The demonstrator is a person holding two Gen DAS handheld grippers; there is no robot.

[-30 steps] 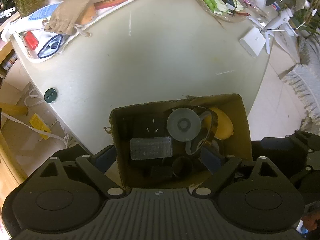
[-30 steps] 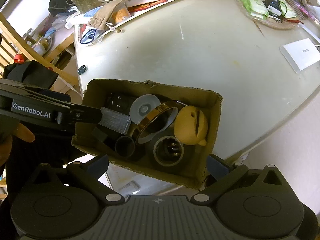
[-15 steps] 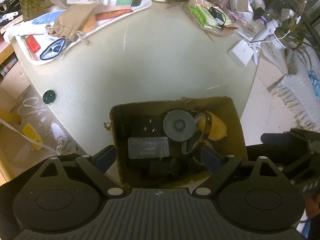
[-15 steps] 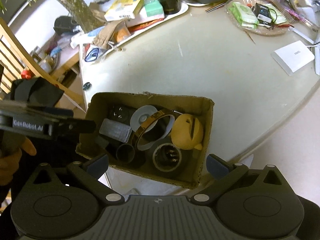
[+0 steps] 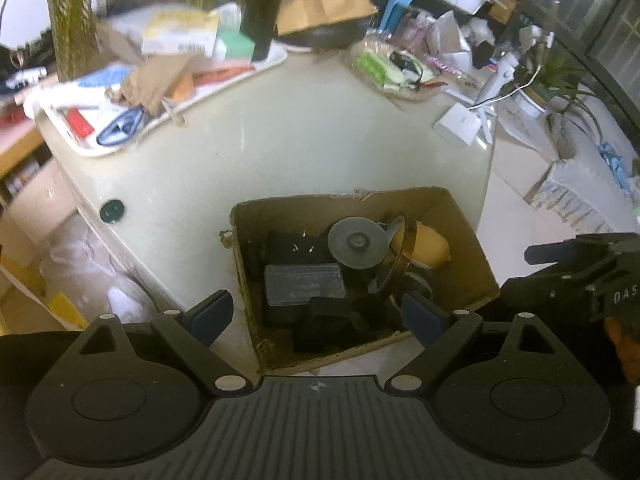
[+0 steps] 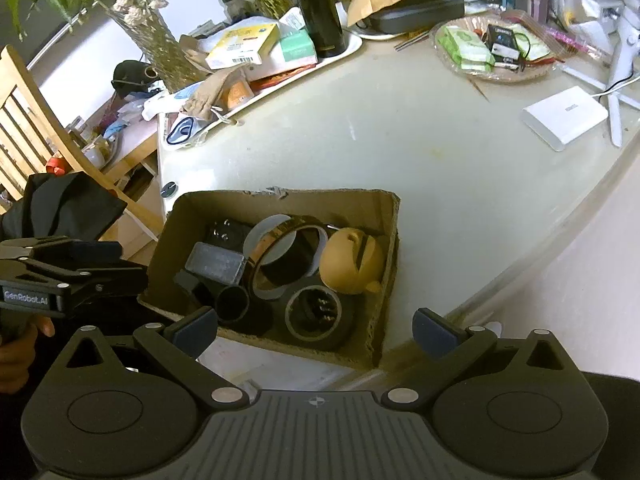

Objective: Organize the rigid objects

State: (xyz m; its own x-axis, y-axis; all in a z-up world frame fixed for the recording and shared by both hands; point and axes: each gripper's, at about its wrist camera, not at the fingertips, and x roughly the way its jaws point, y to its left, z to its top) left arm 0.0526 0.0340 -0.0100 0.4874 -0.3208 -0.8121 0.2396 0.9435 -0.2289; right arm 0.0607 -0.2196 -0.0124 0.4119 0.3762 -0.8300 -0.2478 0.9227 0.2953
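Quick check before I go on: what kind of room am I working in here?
Probably a lived-in home dining area: a pale round table crowded with clutter, a wooden chair, and potted greenery beside a black flask.

Brown cardboard box (image 6: 224, 208) holds an amber tape roll (image 6: 280, 256), a mustard-yellow rounded piece (image 6: 352, 260), a black tape ring (image 6: 320, 316), a grey disc (image 5: 358, 242) and a clear-grey ridged case (image 5: 304, 284); the table (image 6: 400, 152) is pale cream, the power brick (image 6: 564, 117) white
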